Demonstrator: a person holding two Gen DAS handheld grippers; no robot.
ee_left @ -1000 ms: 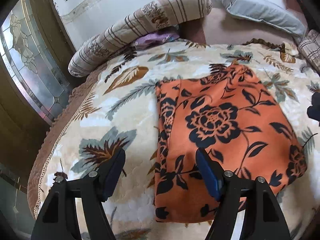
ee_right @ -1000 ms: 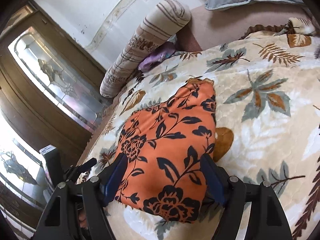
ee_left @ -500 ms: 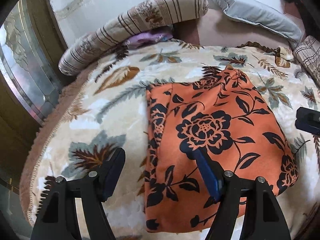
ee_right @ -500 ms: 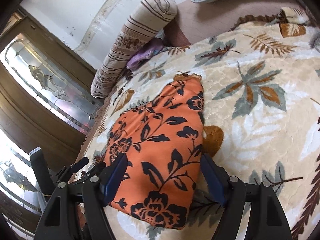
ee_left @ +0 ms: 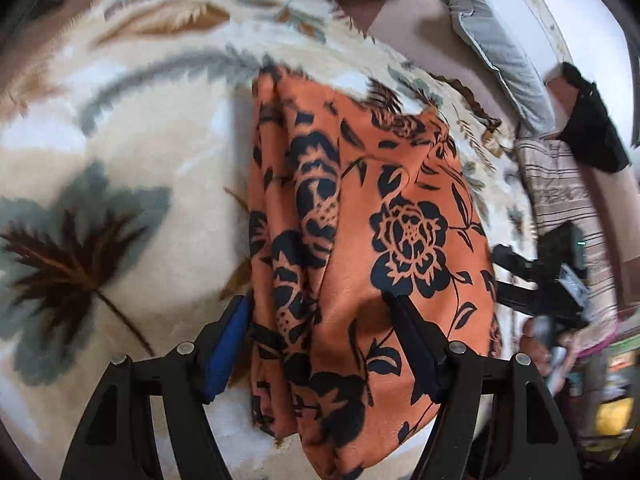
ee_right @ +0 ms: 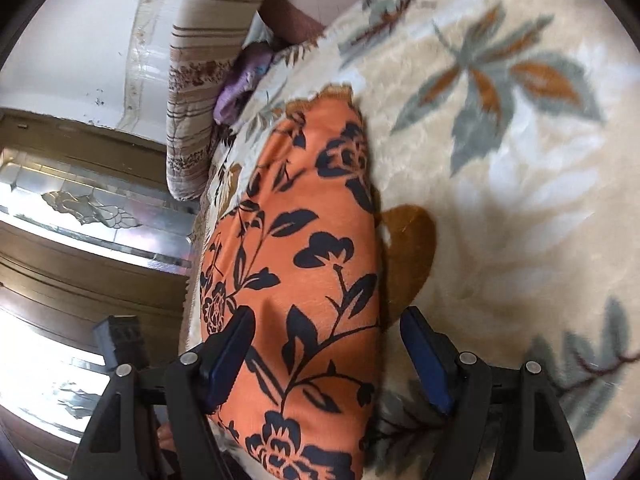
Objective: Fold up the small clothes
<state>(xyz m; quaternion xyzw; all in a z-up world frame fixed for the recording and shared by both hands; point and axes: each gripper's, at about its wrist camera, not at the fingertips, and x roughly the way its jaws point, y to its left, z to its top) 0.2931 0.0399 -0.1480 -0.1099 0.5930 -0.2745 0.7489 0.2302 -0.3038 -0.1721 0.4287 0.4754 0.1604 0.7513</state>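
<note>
Both grippers have dropped closer and tilted down over the orange floral garment (ee_left: 360,240) on the leaf-patterned blanket (ee_left: 140,140). The left gripper (ee_left: 320,320) straddles its near-left folded edge, the right gripper (ee_right: 326,340) its right edge, jaws wide, nothing pinched yet. A grasp for the next fold looks imminent. No readable writing.

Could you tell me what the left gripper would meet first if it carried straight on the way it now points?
Most likely the orange floral garment: the open left gripper straddles its bunched edge, with the leaf-print blanket just beneath. Depth is hard to judge.
</note>
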